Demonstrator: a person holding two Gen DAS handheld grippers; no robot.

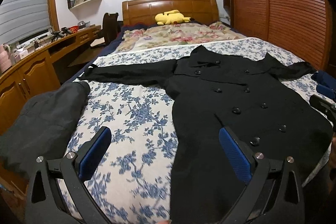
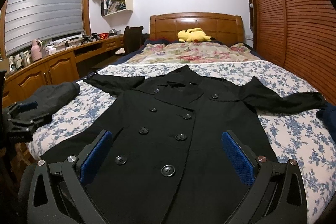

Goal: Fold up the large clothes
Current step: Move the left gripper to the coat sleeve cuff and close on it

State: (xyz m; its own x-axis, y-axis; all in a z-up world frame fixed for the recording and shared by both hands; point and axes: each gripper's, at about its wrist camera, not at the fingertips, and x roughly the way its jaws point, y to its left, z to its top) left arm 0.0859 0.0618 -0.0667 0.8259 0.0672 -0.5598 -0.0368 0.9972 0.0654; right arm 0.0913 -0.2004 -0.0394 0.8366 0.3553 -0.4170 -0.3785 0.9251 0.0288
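Right wrist view shows your right gripper (image 2: 167, 145) with jaws spread wide and empty above the long black double-breasted coat (image 2: 178, 119), which lies flat, front up, sleeves outspread on the blue-flowered bedspread (image 2: 294, 140). Your left gripper (image 1: 164, 145) is likewise open, over bare bedspread beside the hem. Pinch one layer only and the heavy cloth may sag, skewing the fold.

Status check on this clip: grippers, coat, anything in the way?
Left gripper open, empty. Right gripper open, empty. Black coat flat on bed, sleeves spread, unfolded. Dark garment beside it, apart.
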